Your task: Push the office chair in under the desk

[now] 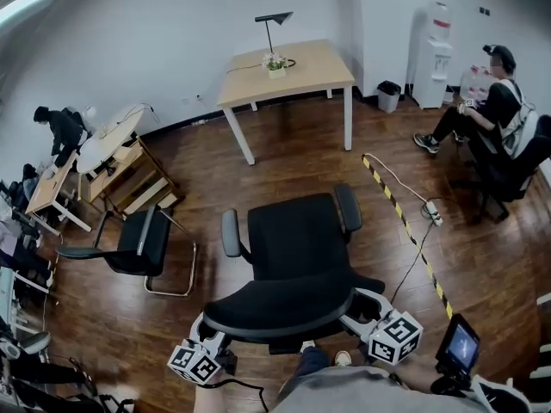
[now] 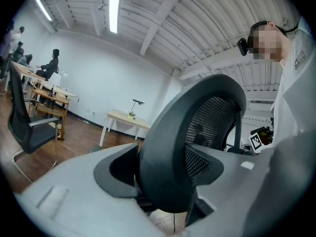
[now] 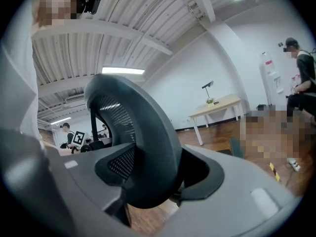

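A black mesh office chair (image 1: pixel 297 239) stands on the wooden floor right in front of me, its seat facing the light wooden desk (image 1: pixel 293 67) farther away. My left gripper (image 1: pixel 209 327) grips the left edge of the backrest (image 2: pixel 197 112), and my right gripper (image 1: pixel 362 306) grips the right edge of the backrest (image 3: pixel 133 112). In both gripper views the curved backrest rim fills the gap between the jaws and touches both pads. The desk (image 2: pixel 126 118) shows beyond the chair, and the desk (image 3: pixel 219 104) is also in the right gripper view.
On the desk are a black lamp (image 1: pixel 274 24) and a small plant (image 1: pixel 275 65). A second black chair (image 1: pixel 138 243) stands left. A yellow-black floor strip (image 1: pixel 405 231) and power strip (image 1: pixel 433 213) lie right. A seated person (image 1: pixel 499 119), water dispenser (image 1: pixel 433 54), and bin (image 1: pixel 388 95) are at the far right.
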Motion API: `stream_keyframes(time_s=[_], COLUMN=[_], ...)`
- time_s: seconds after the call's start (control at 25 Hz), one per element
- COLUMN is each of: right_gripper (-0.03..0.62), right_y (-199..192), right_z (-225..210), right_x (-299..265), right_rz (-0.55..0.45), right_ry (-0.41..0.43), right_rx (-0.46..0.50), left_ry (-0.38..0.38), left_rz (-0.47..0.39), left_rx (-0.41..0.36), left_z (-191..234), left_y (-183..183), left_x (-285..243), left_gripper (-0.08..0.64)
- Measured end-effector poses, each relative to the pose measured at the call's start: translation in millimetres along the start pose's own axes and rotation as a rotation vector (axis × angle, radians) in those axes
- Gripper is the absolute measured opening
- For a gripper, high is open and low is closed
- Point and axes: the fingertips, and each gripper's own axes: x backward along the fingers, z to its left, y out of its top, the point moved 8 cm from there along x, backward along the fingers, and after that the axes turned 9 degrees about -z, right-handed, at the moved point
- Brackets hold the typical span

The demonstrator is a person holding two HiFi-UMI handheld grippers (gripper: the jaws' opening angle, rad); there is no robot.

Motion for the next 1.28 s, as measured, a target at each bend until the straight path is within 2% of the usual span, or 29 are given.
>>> stream_keyframes(time_s=[0.28, 0.68, 1.12, 1.28], right_gripper=[0.278, 0.275, 0.272, 0.269], right_y=[18.1, 41.1, 77.4, 73.1], right_z=[-29.1, -78.2, -135.0, -139.2], right_x=[-34.3, -76.1, -115.0, -121.3], right_rz=[0.002, 0.033, 0.06, 0.046], right_ry=[-0.052, -0.057, -0.053, -0.046], right_rx=[-0.008, -0.023, -0.045, -0.046], left_ry=[-0.061, -0.111, -0.12, -0.137], left_rz=[0.019, 0.046, 0.052, 0.034], left_rx=[0.001, 0.011, 0.02, 0.012], left_z=[25.9, 51.1, 60.6, 69.9], left_y=[13.9, 21.9, 34.6, 31.1], left_x=[-57.8, -128.8, -203.6, -211.8], left_gripper=[0.269, 0.268, 0.268, 0.268])
